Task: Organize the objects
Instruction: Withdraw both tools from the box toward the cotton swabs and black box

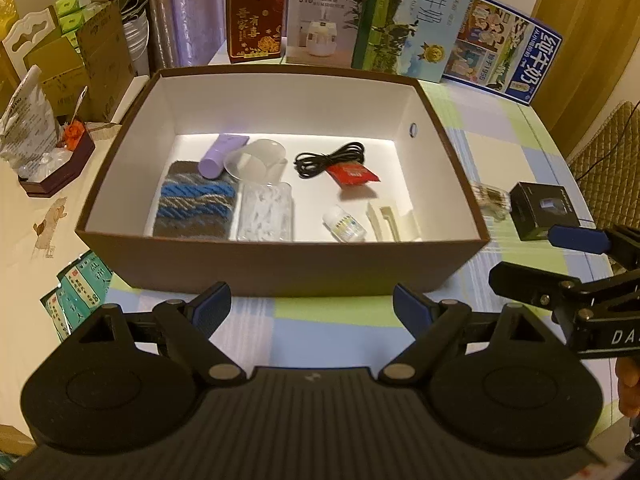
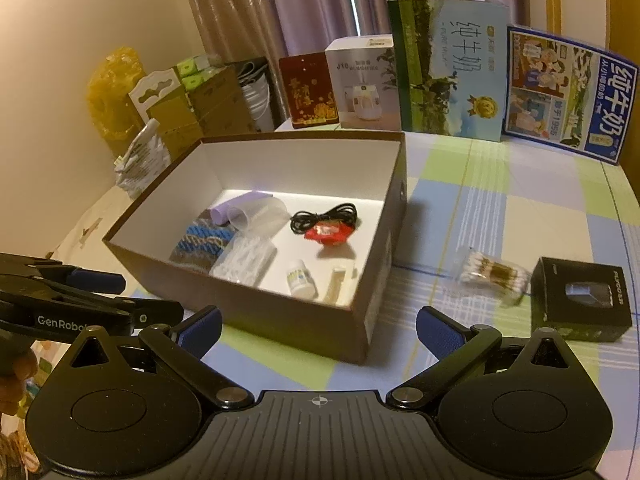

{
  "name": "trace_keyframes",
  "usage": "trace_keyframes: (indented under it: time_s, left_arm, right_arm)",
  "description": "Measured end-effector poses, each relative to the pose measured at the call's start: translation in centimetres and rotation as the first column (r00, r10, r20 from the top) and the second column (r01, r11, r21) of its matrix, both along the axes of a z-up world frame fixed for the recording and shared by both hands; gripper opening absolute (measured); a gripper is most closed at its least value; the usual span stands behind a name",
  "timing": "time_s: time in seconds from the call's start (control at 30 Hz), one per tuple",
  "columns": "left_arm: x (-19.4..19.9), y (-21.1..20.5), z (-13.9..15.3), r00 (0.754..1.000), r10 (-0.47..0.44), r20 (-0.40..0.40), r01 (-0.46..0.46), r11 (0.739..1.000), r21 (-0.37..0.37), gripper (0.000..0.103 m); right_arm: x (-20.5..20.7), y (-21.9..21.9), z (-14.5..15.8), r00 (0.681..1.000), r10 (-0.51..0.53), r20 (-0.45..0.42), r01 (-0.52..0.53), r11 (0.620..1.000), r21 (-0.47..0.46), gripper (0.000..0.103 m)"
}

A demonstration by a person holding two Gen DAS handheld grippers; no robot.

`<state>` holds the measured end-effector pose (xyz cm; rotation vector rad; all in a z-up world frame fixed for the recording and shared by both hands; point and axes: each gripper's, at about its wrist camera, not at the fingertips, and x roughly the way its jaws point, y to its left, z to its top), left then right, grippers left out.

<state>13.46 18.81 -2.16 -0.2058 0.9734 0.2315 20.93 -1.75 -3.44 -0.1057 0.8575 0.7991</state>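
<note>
On checked tablecloth: brown box (image 1: pixel 280 268), white inside, holds purple tube (image 1: pixel 222 156), clear cup (image 1: pixel 256 160), knitted pad (image 1: pixel 196 204), black cable (image 1: pixel 330 158), red sachet (image 1: pixel 352 174), small bottle (image 1: pixel 344 228). Cotton swab pack (image 2: pixel 494 276) and black carton (image 2: pixel 584 304) outside, right of box. Left gripper (image 1: pixel 312 306) spread wide, empty. Right gripper (image 2: pixel 318 326) spread wide, empty.

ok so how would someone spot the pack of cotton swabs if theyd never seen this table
Find the big brown box on the checked tablecloth. Outside it, on the side nearer the right gripper, lies the cotton swab pack, beside a small black box. It is the only clear packet there, full of white-tipped sticks.
</note>
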Motion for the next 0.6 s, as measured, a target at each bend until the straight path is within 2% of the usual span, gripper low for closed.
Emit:
trace_keyframes:
  time_s: [0.6]
  left_arm:
    - [0.0, -7.4, 0.0, 1.0, -0.014, -0.011, 0.014, 1.0, 0.002, 0.086]
  right_arm:
    - [-0.1, -7.5, 0.1, 1.0, -0.017, -0.015, 0.017, 1.0, 0.0, 0.101]
